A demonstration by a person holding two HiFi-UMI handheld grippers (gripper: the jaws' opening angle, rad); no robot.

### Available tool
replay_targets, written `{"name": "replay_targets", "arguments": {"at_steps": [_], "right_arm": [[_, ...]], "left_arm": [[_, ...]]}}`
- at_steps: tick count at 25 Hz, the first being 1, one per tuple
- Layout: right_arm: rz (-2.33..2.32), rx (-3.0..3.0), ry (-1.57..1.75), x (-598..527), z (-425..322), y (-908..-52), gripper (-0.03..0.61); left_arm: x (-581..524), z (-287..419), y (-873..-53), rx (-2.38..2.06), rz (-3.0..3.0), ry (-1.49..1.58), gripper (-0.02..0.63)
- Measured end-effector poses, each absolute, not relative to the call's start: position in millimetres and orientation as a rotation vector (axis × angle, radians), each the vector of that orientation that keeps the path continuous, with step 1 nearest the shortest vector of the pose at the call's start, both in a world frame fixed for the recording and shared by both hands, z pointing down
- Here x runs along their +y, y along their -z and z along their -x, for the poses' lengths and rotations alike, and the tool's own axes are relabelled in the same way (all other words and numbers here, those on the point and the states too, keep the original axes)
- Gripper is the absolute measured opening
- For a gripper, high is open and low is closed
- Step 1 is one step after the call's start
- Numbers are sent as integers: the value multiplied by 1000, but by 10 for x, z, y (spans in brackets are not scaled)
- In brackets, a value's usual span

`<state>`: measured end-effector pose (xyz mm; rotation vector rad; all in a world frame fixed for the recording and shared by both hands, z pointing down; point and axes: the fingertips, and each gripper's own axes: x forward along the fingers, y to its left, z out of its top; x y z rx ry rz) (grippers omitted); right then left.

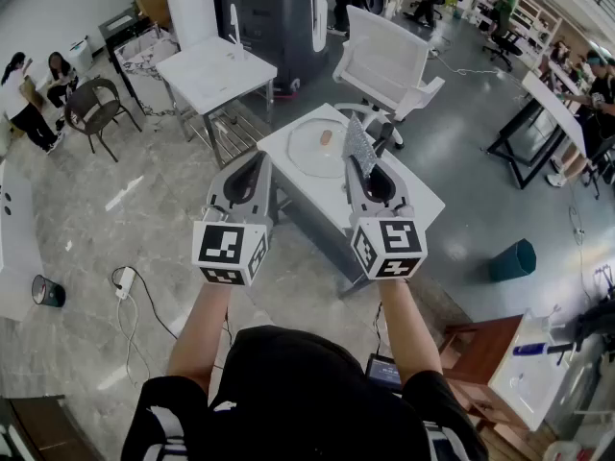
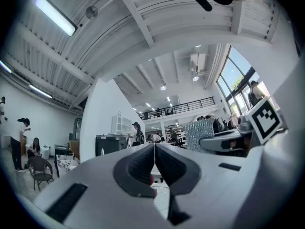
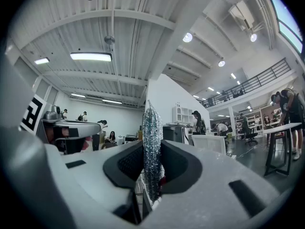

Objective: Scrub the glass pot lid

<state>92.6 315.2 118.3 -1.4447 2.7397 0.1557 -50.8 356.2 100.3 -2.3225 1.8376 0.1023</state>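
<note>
Jaws aloft (right gripper [image 3: 152, 151] clamps scourer [image 3: 151, 123]).

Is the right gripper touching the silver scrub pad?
Touching. The right gripper view shows the right gripper shut on the silver scrub pad, both jaws pressing its sides.
</note>
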Motion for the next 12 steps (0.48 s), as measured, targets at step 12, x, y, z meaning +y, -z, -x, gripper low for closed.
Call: {"name": "replay_targets", "arguments": {"at_steps": [12], "right_arm": [[1409, 2792, -148, 3211, -1000, -1334, 72]], "left_arm": [[3564, 357, -1090, 1832, 2356, -92, 6]]}}
